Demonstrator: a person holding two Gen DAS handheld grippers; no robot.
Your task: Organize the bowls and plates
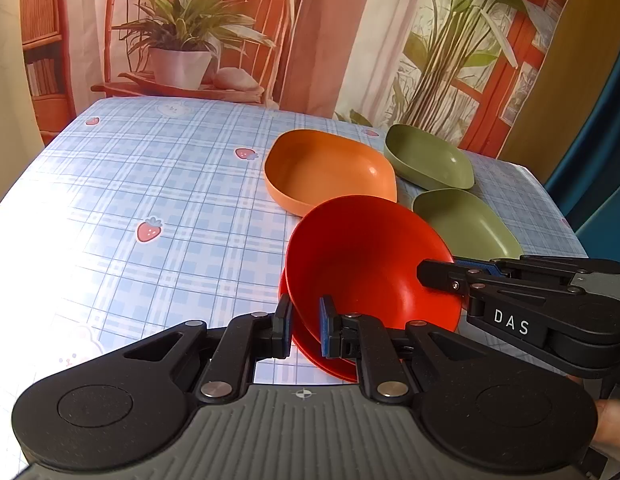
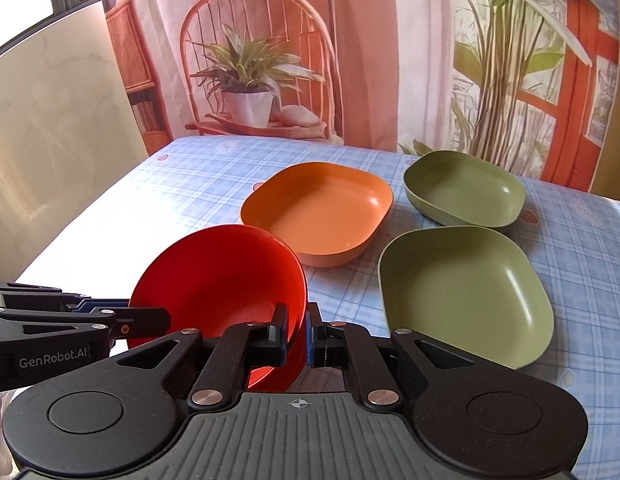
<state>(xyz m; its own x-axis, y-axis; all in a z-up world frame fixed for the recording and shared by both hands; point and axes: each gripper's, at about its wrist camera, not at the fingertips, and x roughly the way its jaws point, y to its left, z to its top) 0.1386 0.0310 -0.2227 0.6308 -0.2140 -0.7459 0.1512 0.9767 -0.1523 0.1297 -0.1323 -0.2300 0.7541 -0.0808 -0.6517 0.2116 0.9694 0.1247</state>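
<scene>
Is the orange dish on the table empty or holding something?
Empty. The orange dish shows a bare, glossy inside in both views, with nothing lying in it.

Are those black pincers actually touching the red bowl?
Touching. In each wrist view, the left gripper and right gripper pinch the red bowl's rim.

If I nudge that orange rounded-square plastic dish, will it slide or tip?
The orange rounded-square plastic dish probably slides: it sits flat, low and wide on the smooth checked tablecloth. It looks light and rigid, with a glossy sheen, so maybe slippery to grip.
</scene>
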